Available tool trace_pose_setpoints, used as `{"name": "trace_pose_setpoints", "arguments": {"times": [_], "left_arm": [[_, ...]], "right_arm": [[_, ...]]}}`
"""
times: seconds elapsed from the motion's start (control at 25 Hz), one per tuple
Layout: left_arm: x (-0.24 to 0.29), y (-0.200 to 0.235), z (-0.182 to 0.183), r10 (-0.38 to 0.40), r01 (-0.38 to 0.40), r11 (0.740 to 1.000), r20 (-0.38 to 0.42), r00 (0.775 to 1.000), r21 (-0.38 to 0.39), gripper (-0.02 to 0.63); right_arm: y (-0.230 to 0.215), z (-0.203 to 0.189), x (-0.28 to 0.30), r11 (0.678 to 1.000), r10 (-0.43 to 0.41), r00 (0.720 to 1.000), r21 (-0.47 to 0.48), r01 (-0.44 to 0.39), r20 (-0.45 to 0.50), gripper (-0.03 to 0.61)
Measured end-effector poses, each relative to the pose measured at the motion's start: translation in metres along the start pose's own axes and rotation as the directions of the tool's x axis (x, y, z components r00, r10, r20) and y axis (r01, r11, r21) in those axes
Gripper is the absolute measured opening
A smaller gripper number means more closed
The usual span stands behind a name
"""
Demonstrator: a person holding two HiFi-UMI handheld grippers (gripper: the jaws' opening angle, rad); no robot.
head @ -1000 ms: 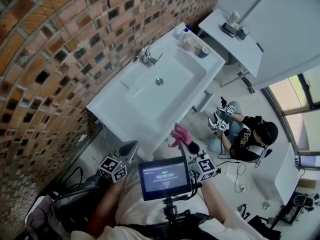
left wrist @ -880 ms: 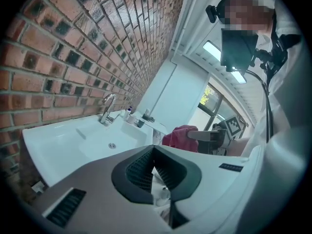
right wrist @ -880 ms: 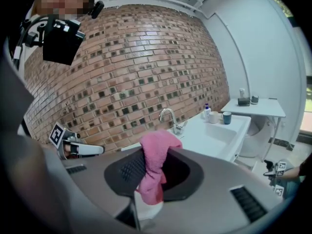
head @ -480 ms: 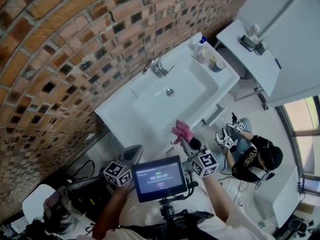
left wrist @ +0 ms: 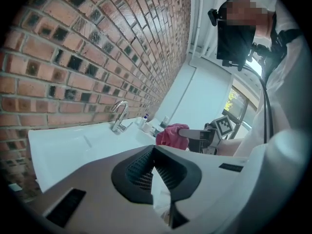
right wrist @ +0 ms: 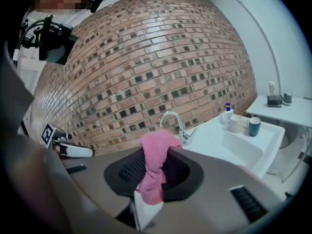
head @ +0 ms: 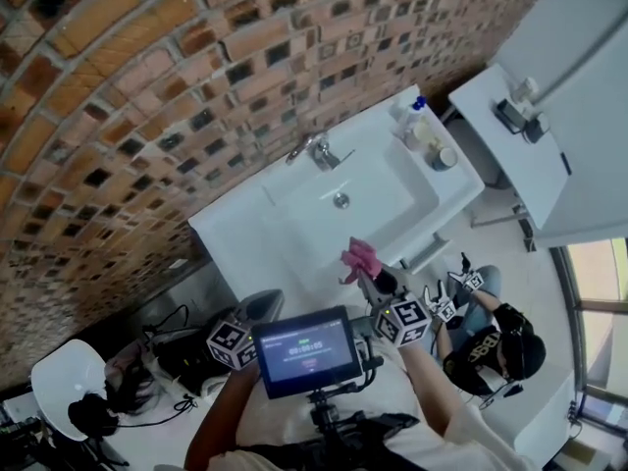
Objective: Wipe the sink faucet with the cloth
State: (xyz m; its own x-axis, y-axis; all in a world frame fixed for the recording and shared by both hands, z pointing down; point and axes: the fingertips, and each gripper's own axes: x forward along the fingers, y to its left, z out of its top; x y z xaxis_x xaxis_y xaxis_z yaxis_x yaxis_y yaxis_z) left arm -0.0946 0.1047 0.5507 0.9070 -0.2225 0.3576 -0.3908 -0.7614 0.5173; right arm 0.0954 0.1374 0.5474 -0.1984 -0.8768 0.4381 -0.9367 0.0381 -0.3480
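Pink cloth (head: 360, 259) was pinched in the closed jaws of the right hand-held gripper (right wrist: 153, 175), bunched above its tips and held over the front edge of the white sink (head: 245, 238). It was well apart from the chrome faucet (head: 319, 152) at the sink's back rim, against the brick wall (head: 147, 96). The left hand-held gripper (left wrist: 155, 169) hung in front of the sink, near its left end, jaws together with nothing between them.
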Motion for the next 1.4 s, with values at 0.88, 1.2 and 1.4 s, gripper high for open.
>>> {"name": "trace_pose_setpoints", "arguments": {"times": [0.88, 1.2, 1.4], "left_arm": [[0.062, 0.041, 0.058, 0.182, -0.183, 0.983, 0.019, 0.983, 0.029, -0.009], [0.084, 0.055, 0.076, 0.206, -0.205, 0.978, -0.019, 0.978, 0.045, -0.009], [0.095, 0.061, 0.073, 0.198, -0.195, 0.979, -0.04, 0.979, 0.064, -0.008]], "right_arm": [[-0.11, 0.015, 0.092, 0.998, 0.068, 0.994, 0.005, -0.068, -0.081, 0.094], [-0.149, 0.001, 0.154, 0.997, 0.069, 0.988, -0.013, -0.071, -0.136, 0.094], [-0.173, -0.011, 0.201, 0.998, 0.049, 0.983, -0.022, -0.053, -0.177, 0.094]]}}
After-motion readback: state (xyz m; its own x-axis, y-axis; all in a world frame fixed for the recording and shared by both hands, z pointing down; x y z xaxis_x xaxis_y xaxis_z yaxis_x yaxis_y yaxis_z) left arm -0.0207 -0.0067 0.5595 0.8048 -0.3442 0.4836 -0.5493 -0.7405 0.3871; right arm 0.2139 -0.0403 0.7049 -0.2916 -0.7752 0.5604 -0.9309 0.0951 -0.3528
